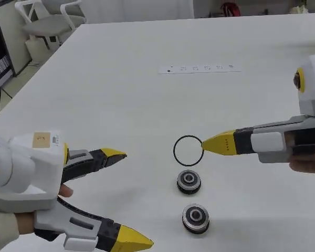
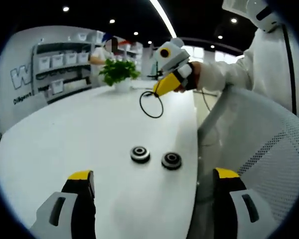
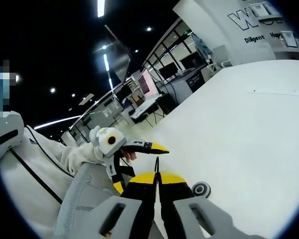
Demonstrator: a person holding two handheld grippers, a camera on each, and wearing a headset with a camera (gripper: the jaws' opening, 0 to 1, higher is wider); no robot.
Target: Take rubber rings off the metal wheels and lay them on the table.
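At lower left the left gripper point(image 1: 131, 198) is gaping wide, holding nothing. At lower centre a near metal wheel point(image 1: 195, 217) and a far metal wheel point(image 1: 189, 180) are lying flat on the table point(image 1: 121, 79). Just above them the right gripper point(image 1: 205, 143), pointing left from the right edge, is pinching the rubber ring point(image 1: 174, 152) by its rim.

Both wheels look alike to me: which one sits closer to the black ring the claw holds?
The farther wheel, right next to the ring pinched in the right claw; the other wheel lies nearer the person.
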